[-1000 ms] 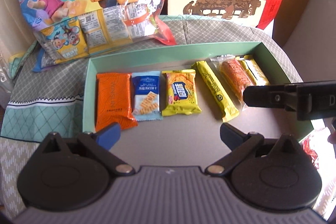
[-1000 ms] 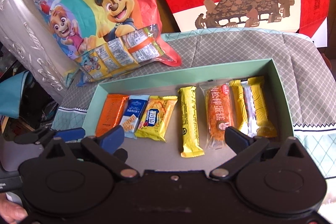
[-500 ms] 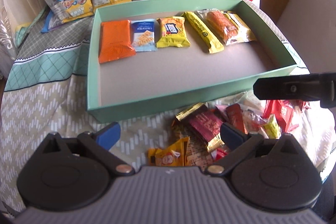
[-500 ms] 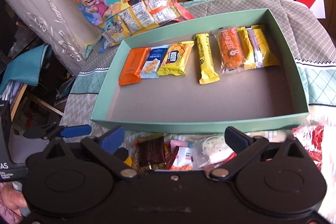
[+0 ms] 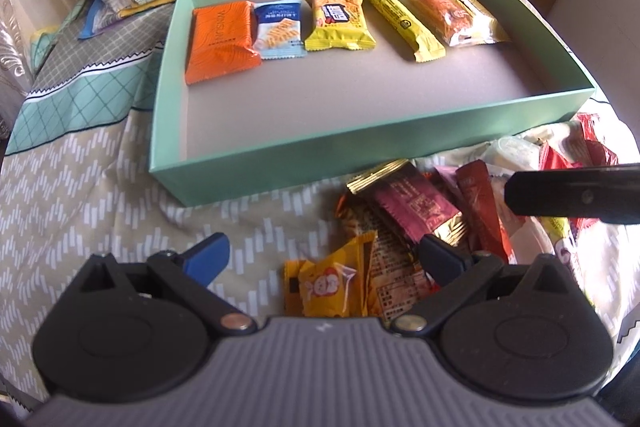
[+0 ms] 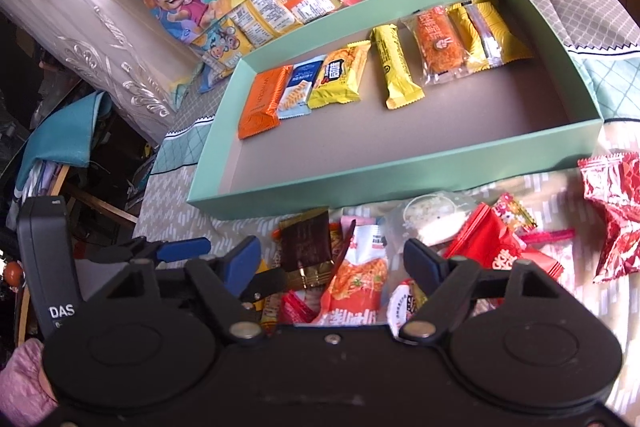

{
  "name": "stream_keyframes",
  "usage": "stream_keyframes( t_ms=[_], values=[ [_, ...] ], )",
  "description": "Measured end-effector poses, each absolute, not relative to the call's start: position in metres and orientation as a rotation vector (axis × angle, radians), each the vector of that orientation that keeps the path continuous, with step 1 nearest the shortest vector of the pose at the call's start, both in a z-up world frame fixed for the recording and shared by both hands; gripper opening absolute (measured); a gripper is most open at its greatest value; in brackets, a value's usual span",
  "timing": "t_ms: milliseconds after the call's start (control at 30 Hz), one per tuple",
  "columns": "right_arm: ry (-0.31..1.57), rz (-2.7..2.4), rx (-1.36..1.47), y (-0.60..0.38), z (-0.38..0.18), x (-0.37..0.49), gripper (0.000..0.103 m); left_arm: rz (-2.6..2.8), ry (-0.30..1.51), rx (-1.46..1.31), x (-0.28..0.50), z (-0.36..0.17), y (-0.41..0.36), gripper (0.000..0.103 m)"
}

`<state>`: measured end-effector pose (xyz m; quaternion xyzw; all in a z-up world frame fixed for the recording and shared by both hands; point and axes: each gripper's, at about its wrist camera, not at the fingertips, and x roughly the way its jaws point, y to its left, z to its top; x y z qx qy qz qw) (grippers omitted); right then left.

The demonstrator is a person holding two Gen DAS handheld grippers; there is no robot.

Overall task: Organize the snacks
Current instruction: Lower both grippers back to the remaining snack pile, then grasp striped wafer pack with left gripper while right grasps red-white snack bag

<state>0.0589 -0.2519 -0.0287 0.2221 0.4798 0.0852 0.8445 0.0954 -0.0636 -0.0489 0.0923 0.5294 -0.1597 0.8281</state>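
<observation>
left gripper (image 5: 322, 253) spread over loose snack pile (image 5: 404, 227), right gripper (image 6: 332, 261) spread too, "DAS" label (image 6: 62, 311), orange "WINSUN" pack (image 5: 222, 41) in green box (image 5: 360, 155)

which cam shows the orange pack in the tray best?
Left wrist: the orange pack lies large, its top face fully visible at the tray's left end. Right wrist shows it smaller, at a slant, its right edge tucked under the blue pack.
</observation>
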Motion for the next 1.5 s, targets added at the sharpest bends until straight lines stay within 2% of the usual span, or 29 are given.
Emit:
stream_keyframes(
  t_ms=[33, 67, 333, 667, 900, 967, 1133, 1333, 1367, 1400, 1433, 1500],
  values=[
    [1.023, 0.181, 0.476, -0.251, -0.031, 0.060, 0.050, -0.357, 1.124, 0.203, 0.094, -0.050, -0.068, 0.103],
    [1.040, 0.182, 0.487, -0.250, -0.037, 0.061, 0.047, -0.385, 1.125, 0.217, 0.090, -0.050, -0.074, 0.103],
    [1.096, 0.163, 0.511, -0.254, -0.059, 0.059, 0.046, -0.465, 1.104, 0.376, 0.065, -0.068, -0.114, 0.103],
    [1.123, 0.199, 0.404, -0.231, -0.059, 0.066, 0.047, -0.368, 1.214, 0.153, 0.082, -0.075, -0.047, 0.103],
    [1.146, 0.190, 0.320, -0.213, -0.073, 0.079, 0.046, -0.328, 1.174, 0.227, 0.080, -0.066, -0.046, 0.103],
    [1.140, 0.195, 0.318, -0.216, -0.071, 0.077, 0.035, -0.332, 1.141, 0.275, 0.077, -0.061, -0.052, 0.103],
    [1.110, 0.198, 0.356, -0.235, -0.060, 0.061, 0.033, -0.372, 1.062, 0.352, 0.074, -0.047, -0.068, 0.103],
    [1.058, 0.164, 0.434, -0.257, -0.048, 0.050, 0.033, -0.456, 1.082, 0.496, 0.075, -0.066, -0.103, 0.103],
    [1.055, 0.162, 0.437, -0.258, -0.048, 0.050, 0.033, -0.435, 1.060, 0.538, 0.072, -0.069, -0.109, 0.098],
    [1.050, 0.160, 0.440, -0.259, -0.048, 0.048, 0.033, -0.422, 1.045, 0.556, 0.069, -0.069, -0.112, 0.088],
    [1.046, 0.160, 0.442, -0.260, -0.048, 0.047, 0.033, -0.426, 1.036, 0.552, 0.066, -0.066, -0.112, 0.083],
    [1.041, 0.162, 0.449, -0.261, -0.049, 0.046, 0.033, -0.449, 1.036, 0.503, 0.064, -0.057, -0.110, 0.061]
  ],
)
